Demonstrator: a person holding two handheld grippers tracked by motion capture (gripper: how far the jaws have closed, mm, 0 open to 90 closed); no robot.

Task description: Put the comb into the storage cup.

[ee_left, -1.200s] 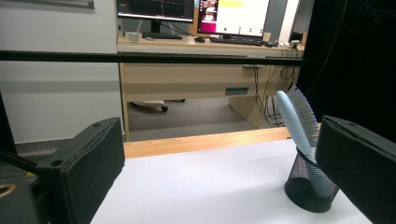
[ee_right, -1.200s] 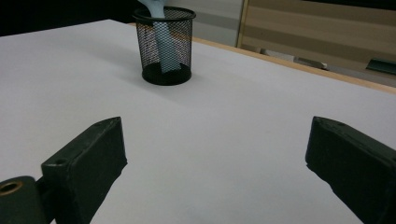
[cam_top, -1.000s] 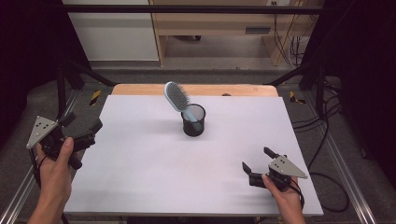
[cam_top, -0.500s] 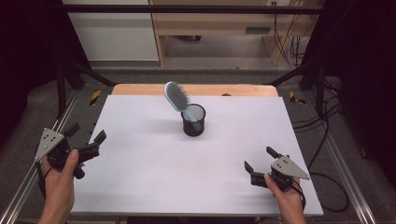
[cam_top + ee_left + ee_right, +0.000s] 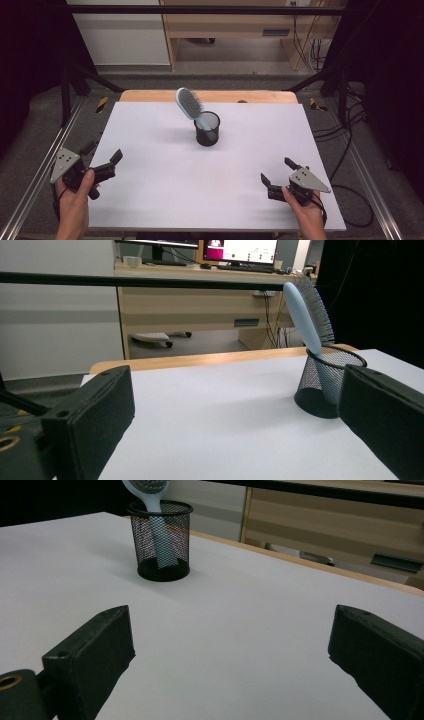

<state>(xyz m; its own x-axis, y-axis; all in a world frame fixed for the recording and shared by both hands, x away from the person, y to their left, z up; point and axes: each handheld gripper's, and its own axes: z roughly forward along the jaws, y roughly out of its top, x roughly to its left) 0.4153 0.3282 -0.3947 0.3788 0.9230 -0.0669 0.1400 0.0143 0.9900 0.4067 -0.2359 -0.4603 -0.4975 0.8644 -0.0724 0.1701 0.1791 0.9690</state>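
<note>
A pale blue plastic hairbrush [image 5: 191, 106] stands handle-down in a black wire-mesh pen cup [image 5: 207, 129], a little behind the middle of the white table top [image 5: 165, 190]. The brush head leans out over the rim, up and to the left in the high view. Left gripper [image 5: 101, 161] sits at the near left edge, jaws spread wide, empty. Right gripper [image 5: 279, 171] sits near the near right corner, jaws likewise spread, empty. Both are well apart from the cup.

Handling, judged: the brush looks light and stiff, with smooth plastic that may slip under the pads. The bristle face gives poor purchase. Best hold is probably across the neck just above the rim, or on the flat back of the head. The cup looks light too and may tip or lift with the brush, so the other gripper should steady its wall.

View notes: the right gripper view shows the handle [image 5: 161, 542] through the mesh, reaching down near the cup floor. The left gripper view shows the smooth back of the head [image 5: 301, 315] with bristles facing away. The high view gives both grippers' spacing from the cup.
</note>
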